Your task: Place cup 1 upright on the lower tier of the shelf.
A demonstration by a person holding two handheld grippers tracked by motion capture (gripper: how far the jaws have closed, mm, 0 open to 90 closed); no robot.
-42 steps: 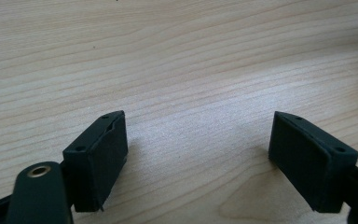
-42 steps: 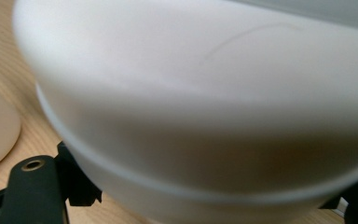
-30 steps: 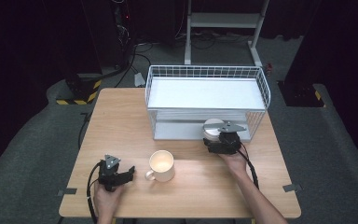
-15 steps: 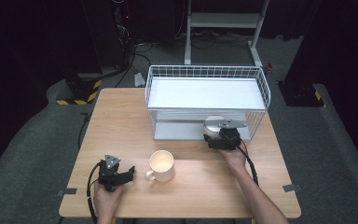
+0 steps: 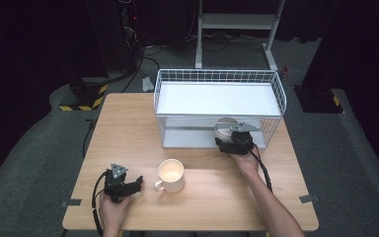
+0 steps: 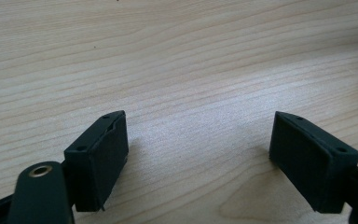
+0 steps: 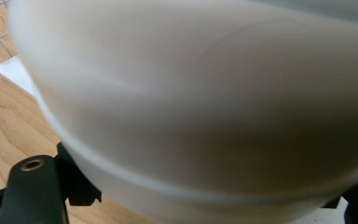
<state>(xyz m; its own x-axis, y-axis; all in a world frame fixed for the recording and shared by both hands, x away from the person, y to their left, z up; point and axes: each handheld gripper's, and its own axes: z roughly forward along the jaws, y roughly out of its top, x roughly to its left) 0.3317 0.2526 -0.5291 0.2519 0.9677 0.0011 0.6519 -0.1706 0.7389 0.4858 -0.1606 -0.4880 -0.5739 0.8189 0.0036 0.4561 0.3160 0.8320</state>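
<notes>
Pale wood table (image 5: 128, 128), seen from the person's side. Nearest, the left gripper (image 5: 137, 183) rests low at the front left corner, jaws standing well apart over bare wood, nothing between them. Just to its right stands a cream mug (image 5: 170, 175), upright, handle toward that gripper. Farther back and right, the right gripper (image 5: 227, 143) grips a white bowl (image 5: 223, 127), its jaws either side of the bowl's wall, at the lower tier of the white wire rack (image 5: 217, 79).
</notes>
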